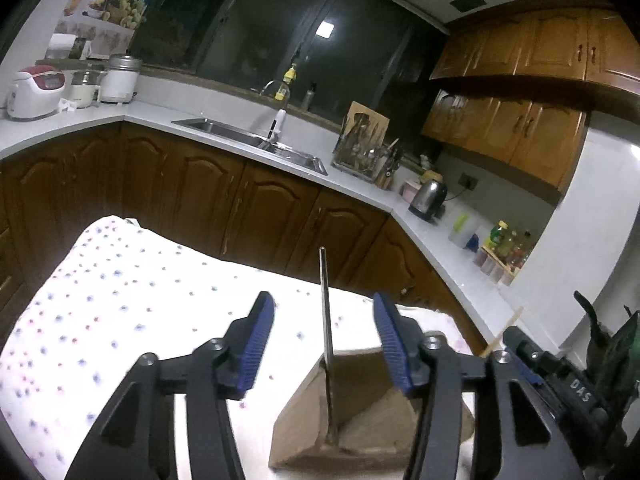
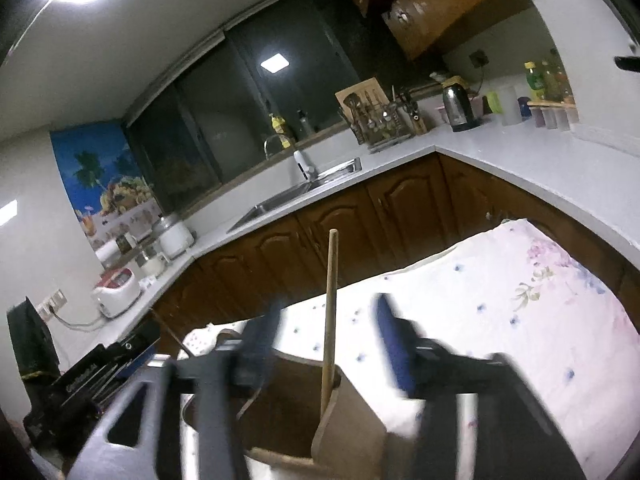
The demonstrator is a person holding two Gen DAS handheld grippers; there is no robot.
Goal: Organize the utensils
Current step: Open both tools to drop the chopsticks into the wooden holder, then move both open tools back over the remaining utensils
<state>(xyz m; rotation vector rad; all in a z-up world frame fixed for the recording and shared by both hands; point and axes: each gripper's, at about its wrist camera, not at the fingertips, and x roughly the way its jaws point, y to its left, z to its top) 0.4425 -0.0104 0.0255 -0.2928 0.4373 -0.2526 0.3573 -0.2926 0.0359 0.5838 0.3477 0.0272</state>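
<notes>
Hovering both grippers spread: left gripper (image 1: 324, 344) straddles metal chopstick (image 1: 326, 320), right gripper (image 2: 326, 344) straddles wooden chopstick (image 2: 330, 312), both 12 o'clock; clipping either topples wooden holder (image 1: 360, 412)

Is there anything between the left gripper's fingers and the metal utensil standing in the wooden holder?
Nothing visible: the metal utensil stands in the wooden holder, free between the open left gripper.

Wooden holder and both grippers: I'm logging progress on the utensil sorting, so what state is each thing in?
wooden holder: upright on the cloth.
metal utensil: standing in holder, not gripped.
wooden stick: standing in holder, not gripped.
left gripper: open.
right gripper: open, blurred.
</notes>
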